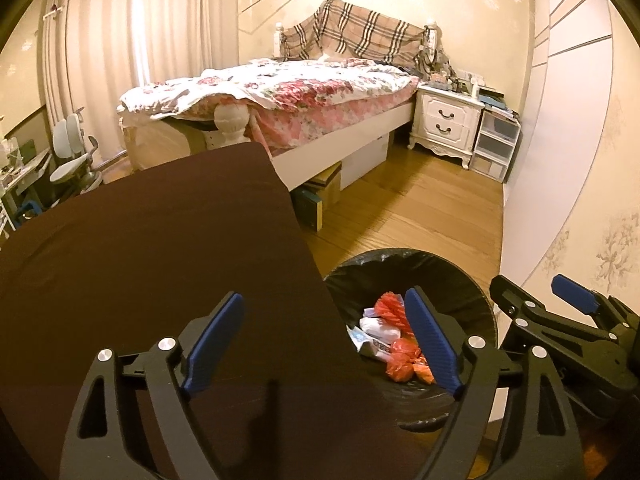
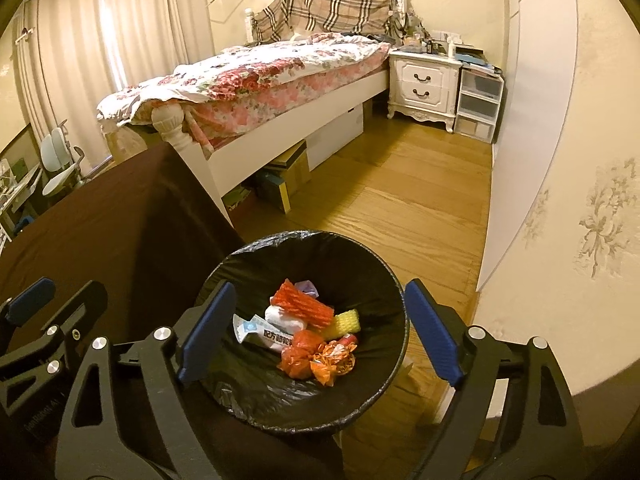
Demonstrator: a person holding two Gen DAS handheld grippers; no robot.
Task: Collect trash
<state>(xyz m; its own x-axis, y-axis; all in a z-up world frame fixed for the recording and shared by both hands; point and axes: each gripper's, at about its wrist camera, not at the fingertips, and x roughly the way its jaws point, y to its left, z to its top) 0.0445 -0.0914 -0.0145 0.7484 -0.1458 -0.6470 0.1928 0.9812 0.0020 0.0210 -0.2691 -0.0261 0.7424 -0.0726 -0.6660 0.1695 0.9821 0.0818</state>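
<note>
A round trash bin with a black liner [image 2: 376, 280] stands on the wood floor beside a dark brown table [image 2: 120, 216]. Inside lie a red ribbed wrapper [image 2: 304, 306], a white packet [image 2: 260, 330], a yellow piece [image 2: 347, 322] and crumpled orange-red wrappers [image 2: 320, 360]. My right gripper [image 2: 320, 332] is open and empty, hovering above the bin. My left gripper [image 1: 324, 344] is open and empty over the table's right edge, its right finger over the bin [image 1: 348, 280]. The right gripper also shows in the left wrist view [image 1: 560, 304].
A bed with a floral quilt [image 2: 260, 76] stands behind the table, boxes [image 2: 288, 184] under it. A white nightstand [image 2: 424, 80] and plastic drawers [image 2: 478, 104] sit at the far wall. A wall [image 2: 560, 200] runs close on the right. A chair [image 2: 56, 168] is at far left.
</note>
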